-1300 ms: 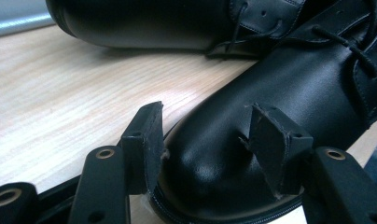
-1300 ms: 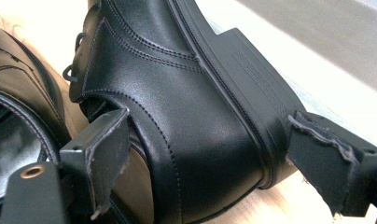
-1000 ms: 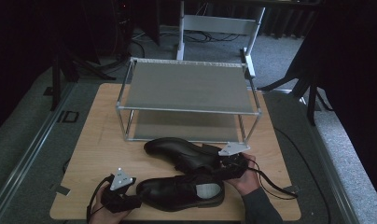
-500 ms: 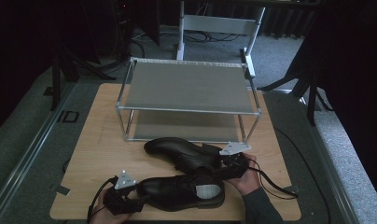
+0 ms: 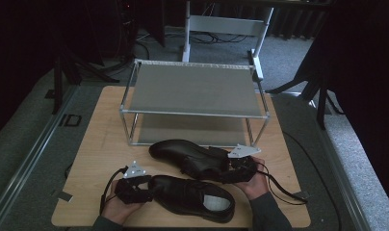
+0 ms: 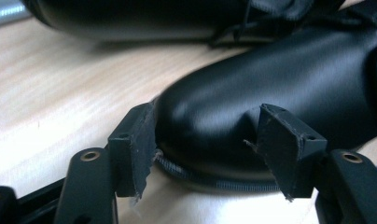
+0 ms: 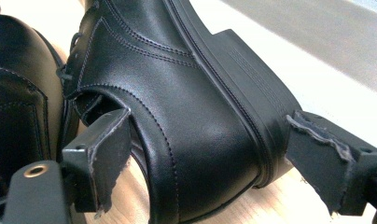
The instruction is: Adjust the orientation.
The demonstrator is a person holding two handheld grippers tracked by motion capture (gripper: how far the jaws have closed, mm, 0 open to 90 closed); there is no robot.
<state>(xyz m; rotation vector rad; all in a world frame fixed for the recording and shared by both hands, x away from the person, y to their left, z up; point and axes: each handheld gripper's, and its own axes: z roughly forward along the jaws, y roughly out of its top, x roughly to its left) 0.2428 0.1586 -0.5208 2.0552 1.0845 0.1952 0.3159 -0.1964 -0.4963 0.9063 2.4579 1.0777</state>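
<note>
Two black leather lace-up shoes lie on the wooden table (image 5: 101, 139), in front of a two-tier metal shoe rack (image 5: 195, 103). The near shoe (image 5: 192, 195) sits close to the person's edge of the table, sole down, with its pale insole showing in the high view. The far shoe (image 5: 188, 156) lies between it and the rack, tipped onto its side.

The left gripper (image 5: 135, 190) is at the toe of the near shoe. The left gripper view brings out what the high view cannot: the rounded, glossy toe cap (image 6: 252, 107) sits between the spread jaws, the left pad (image 6: 133, 154) against the toe's edge and the other just beside it (whether it touches is hard to tell), with the stitched welt visible beneath.

The right gripper (image 5: 238, 168) is at the heel of the far shoe. In the right gripper view its jaws stand wide on either side of the heel (image 7: 210, 140), one pad (image 7: 105, 149) against the upper's stitched leather and the other clear of the stacked sole, which faces up and to the right.

Bare wood lies open to the left of both shoes, and the rack's two shelves are unoccupied. The near shoe lies close to the table's front edge.
</note>
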